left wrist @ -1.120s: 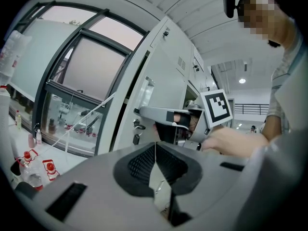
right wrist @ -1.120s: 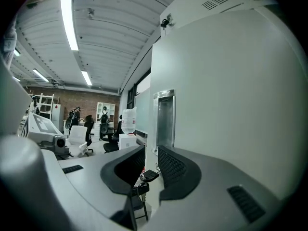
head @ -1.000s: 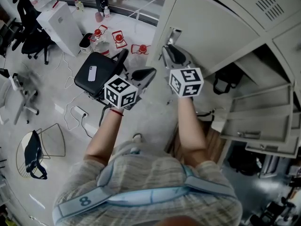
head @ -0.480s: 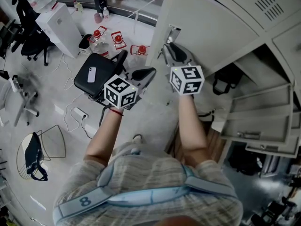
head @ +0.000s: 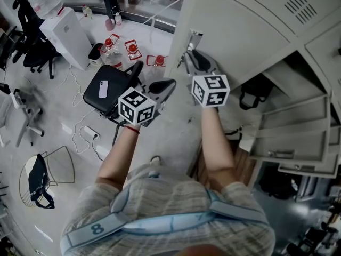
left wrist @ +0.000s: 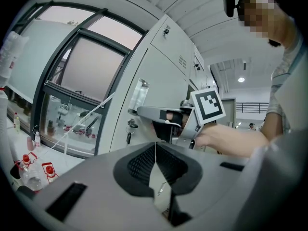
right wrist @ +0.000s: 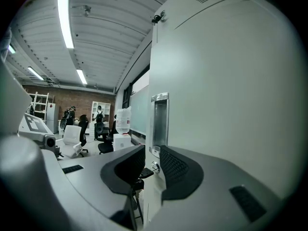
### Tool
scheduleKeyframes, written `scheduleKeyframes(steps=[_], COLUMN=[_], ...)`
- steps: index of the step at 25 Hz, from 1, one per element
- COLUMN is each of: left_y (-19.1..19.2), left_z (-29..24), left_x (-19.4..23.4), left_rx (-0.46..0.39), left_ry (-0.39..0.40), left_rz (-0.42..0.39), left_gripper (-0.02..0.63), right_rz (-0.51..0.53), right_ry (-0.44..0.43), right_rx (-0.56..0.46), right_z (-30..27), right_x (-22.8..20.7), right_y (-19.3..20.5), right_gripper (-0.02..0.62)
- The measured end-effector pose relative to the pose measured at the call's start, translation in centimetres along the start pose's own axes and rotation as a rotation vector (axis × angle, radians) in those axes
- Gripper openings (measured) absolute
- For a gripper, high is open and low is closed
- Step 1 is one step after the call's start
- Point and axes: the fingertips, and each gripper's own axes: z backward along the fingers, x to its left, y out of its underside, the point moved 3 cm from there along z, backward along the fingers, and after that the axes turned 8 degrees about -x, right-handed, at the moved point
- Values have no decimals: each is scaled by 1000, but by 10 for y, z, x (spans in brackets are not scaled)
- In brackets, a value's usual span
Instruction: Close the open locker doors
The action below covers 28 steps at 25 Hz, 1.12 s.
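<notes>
Okay, both of my forearms are stretched out ahead of the torso, the left forearm (head: 115,158) angling out toward the floor side, the right forearm (head: 217,143) running straight up to the lockers. The left gripper (head: 168,84) hangs in open air just beside the right one, its marker cube turned up to the head camera, and in the left gripper view its jaws are pressed together with only a thin seam between them, holding nothing. The right gripper (head: 195,56) is up against the big grey locker door (head: 240,28), nose pointed at the door's free edge just below the recessed handle (head: 195,38). In the right gripper view the jaws stand apart with a narrow gap, and the door's lock (right wrist: 153,167) with its key sits right in that gap; I can't tell whether either pad touches it. The handle recess rises just above the jaw tips, and the door's flat face fills the right of that view. That door stands swung out from the cabinet, with a dark opening behind it where a black bag (head: 249,96) hangs. Lower right, another locker door (head: 290,135) also hangs open. Off to the left on the floor, a black chair (head: 109,87) sits near the left gripper.
</notes>
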Motion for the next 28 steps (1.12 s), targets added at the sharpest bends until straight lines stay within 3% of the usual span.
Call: scheduleKeyframes(steps=[28], left_y=[-4], left_z=[-14], left_x=[7], left_rx=[-5], left_ry=[6], left_rz=[0], left_gripper=[3], right_rz=[-5], right_ry=[40], right_rx=[13], right_z=[-7], right_x=[-18], right_y=[5], right_gripper=[78])
